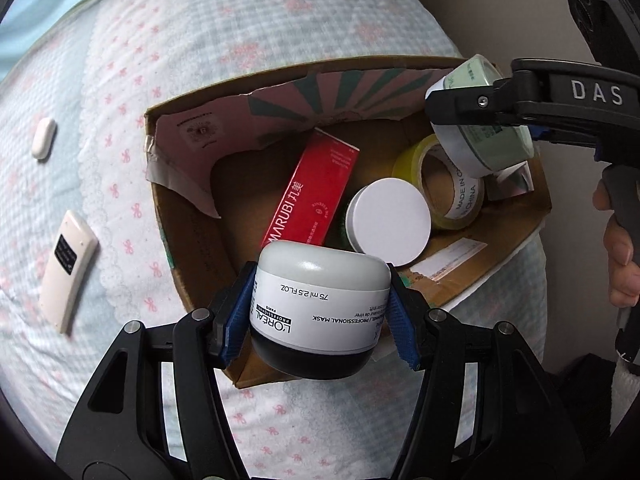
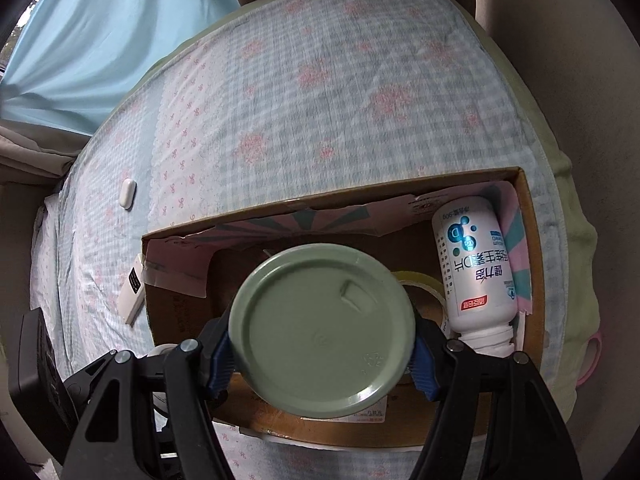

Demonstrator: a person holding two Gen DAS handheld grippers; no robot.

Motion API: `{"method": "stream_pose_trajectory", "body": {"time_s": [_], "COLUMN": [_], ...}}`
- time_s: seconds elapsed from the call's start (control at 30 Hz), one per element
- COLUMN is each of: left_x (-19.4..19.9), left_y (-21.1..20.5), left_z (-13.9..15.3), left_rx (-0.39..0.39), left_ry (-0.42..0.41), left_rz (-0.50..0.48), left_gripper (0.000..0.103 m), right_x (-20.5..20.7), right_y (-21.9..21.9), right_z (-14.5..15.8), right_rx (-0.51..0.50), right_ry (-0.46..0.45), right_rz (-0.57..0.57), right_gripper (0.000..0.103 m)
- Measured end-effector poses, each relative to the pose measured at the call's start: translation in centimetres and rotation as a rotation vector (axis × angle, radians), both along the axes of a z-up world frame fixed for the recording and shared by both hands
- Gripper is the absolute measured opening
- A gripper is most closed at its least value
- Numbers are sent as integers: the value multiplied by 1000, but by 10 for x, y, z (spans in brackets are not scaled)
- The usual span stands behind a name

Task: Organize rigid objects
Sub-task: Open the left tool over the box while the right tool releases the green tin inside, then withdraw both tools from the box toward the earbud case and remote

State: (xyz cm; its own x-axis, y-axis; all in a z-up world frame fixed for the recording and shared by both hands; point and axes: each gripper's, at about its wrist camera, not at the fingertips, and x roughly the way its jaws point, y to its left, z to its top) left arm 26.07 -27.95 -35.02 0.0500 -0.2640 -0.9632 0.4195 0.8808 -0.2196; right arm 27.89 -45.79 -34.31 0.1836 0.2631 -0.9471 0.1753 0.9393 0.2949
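Note:
My left gripper (image 1: 322, 286) is shut on a white L'Oréal jar (image 1: 320, 312) with a grey lid and black base, held over the near edge of an open cardboard box (image 1: 180, 248). Inside the box lie a red carton (image 1: 316, 188), a white-lidded jar (image 1: 390, 220) and a yellow tape roll (image 1: 440, 176). My right gripper (image 2: 320, 346) is shut on a green-lidded jar (image 2: 320, 320), held above the same box (image 2: 534, 240). In the left wrist view that jar (image 1: 500, 148) hangs over the box's right side. A white bottle (image 2: 476, 264) lies in the box's right corner.
The box rests on a bed with a checked, pink-flowered cover (image 1: 200, 40). A white remote (image 1: 68, 272) and a small white device (image 1: 43, 138) lie left of the box. A person's hand (image 1: 620, 248) shows at the right edge. A blue curtain (image 2: 100, 40) hangs beyond the bed.

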Motion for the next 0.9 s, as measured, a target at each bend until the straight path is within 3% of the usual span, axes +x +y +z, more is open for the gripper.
{"method": "stream_pose_trajectory", "body": {"time_s": [0.1,0.13,0.17,0.2,0.23,0.27,0.47,0.9], "left_x": [0,-1,-2,-2,-3,-4,-7,-34], "left_y": [-4,-5,-6,-6,-5,-4,11,42], "left_z": [-2,-1,1,5,10,15,37,78], "left_rx": [27,38,41,41,34,22,22,18], "left_ry": [-17,-29,-44,-59,-76,-91,-125,-191], "left_rz": [-18,-23,-27,-30,-32,-35,-35,10], "left_gripper": [57,64,74,102,103,103,103,103], "right_x": [6,8,9,10,10,10,0,-30], "right_y": [1,2,2,2,1,-2,-10,6], "right_z": [-8,-11,-13,-14,-13,-9,18,60], "right_rx": [9,12,15,19,28,38,33,-31], "right_ry": [25,31,39,42,27,-3,-114,-182], "right_rz": [-1,-2,-7,-22,-49,-80,-136,-98], "right_gripper": [67,67,67,71,91,102,103,103]}}
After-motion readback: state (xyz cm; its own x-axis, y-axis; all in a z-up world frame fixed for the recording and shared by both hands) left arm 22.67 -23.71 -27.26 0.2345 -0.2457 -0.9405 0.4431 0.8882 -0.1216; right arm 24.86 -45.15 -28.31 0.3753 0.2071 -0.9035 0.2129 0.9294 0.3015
